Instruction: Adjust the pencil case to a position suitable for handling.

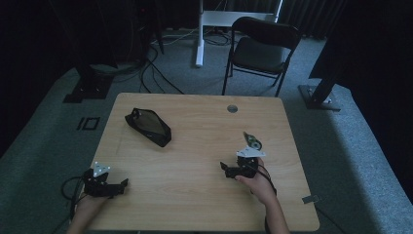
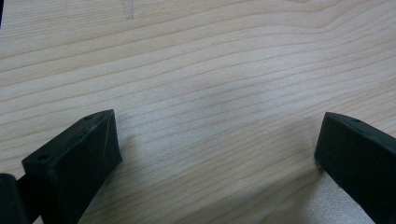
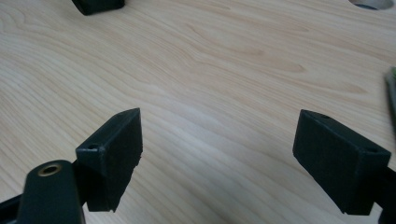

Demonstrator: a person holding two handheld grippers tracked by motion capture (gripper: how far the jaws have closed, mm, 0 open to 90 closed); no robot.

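Note:
A black zipped pouch (image 1: 148, 126) lies on the left half of the wooden table (image 1: 195, 146); its corner shows at the top of the right gripper view (image 3: 98, 4). A small dark and greenish object (image 1: 252, 140) rests just beyond my right gripper (image 1: 229, 168), and its edge shows in the right gripper view (image 3: 391, 93). My right gripper (image 3: 218, 135) stands open over bare wood, nothing between its jaws. At the table's front left, my left gripper (image 1: 119, 186) is also open (image 2: 218, 137) above bare wood.
A round cable hole (image 1: 232, 108) sits near the table's far edge, and also shows in the right gripper view (image 3: 371, 3). A black folding chair (image 1: 263, 48) stands beyond the table. Cables and stand bases lie on the floor at the back left (image 1: 92, 83).

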